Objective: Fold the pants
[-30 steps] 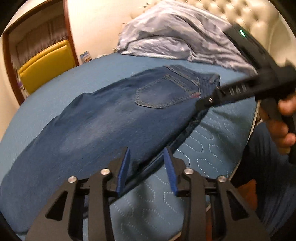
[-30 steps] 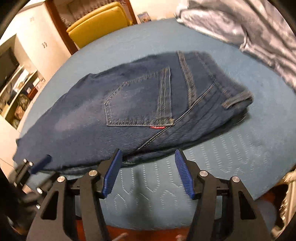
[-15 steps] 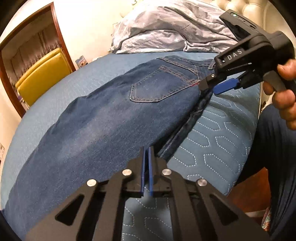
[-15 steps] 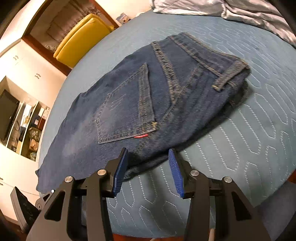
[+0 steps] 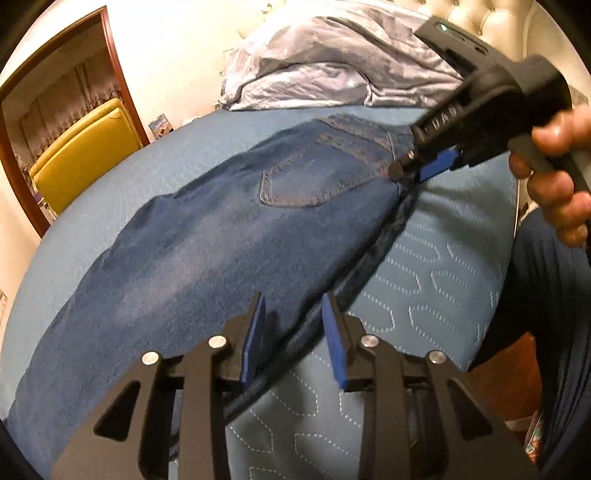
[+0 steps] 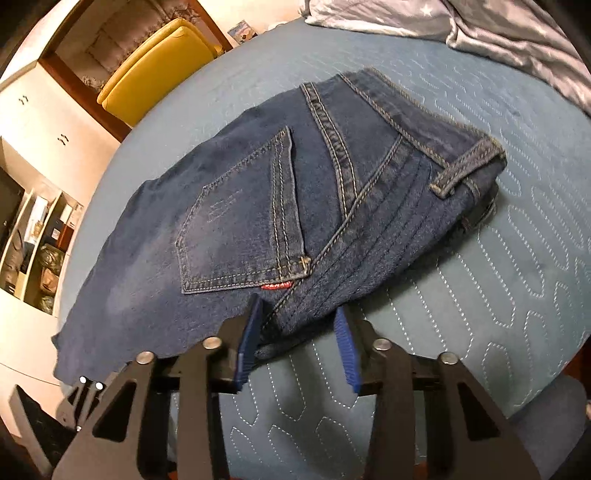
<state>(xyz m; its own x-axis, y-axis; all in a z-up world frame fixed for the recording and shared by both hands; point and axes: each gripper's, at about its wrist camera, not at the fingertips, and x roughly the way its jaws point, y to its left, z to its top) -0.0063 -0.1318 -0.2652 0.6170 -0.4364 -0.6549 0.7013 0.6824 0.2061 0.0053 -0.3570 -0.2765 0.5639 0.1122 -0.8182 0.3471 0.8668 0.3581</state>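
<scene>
We see both grippers, left [image 5: 291, 336] and right [image 6: 297, 345], with fingers released, straddling the lower edge of the jeans [image 6: 280, 206] on the bed [image 6: 480, 295].

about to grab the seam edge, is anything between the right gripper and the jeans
Nothing visible. The right gripper is open with the near edge of the dark blue denim jeans between its fingers, on the quilted blue bedcover.

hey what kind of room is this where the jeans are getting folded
Most likely a bedroom. The jeans lie on a blue quilted bed cover, a rumpled grey duvet is piled behind them against a cream tufted headboard, and a yellow chair stands beyond the bed.
</scene>
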